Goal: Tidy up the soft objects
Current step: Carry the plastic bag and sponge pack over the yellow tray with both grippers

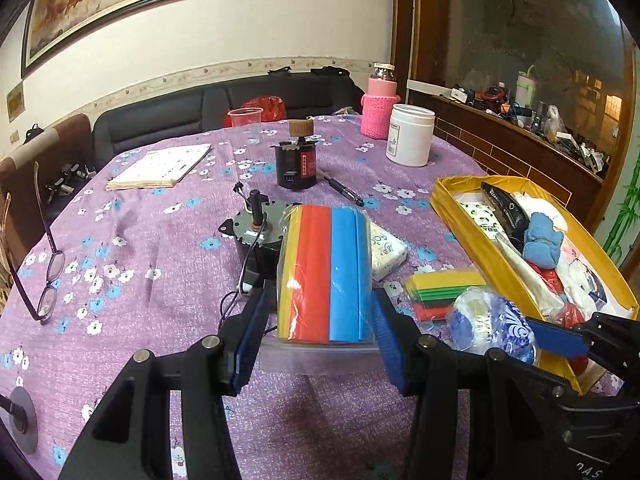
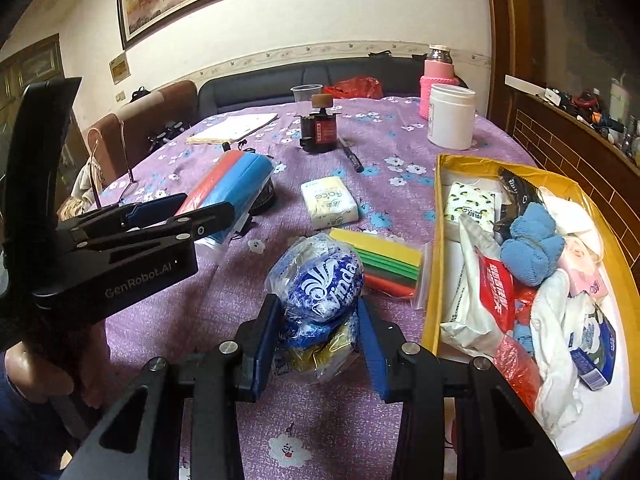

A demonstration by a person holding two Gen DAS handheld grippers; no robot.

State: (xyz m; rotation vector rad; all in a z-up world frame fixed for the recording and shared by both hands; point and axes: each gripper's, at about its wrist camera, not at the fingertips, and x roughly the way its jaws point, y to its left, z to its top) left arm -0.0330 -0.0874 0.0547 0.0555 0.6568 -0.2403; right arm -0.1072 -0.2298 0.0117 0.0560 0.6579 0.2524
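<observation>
Both grippers are clamping soft goods for the yellow box (image 2: 436, 240) at three o'clock: the left gripper (image 1: 320, 344) is pinching the bagged coloured sheets (image 1: 324, 272), the right gripper (image 2: 318, 354) the crumpled tissue pack (image 2: 320, 284).

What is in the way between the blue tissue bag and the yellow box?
Nothing visible. The right gripper holds the blue tissue bag right beside the yellow box; the colored strips pack lies farther back.

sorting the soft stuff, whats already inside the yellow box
The yellow box holds a blue rolled cloth, a lemon-print tissue pack, a black wrapper, a red and white packet and white cloths. Whatever lies under that pile is covered.
</observation>
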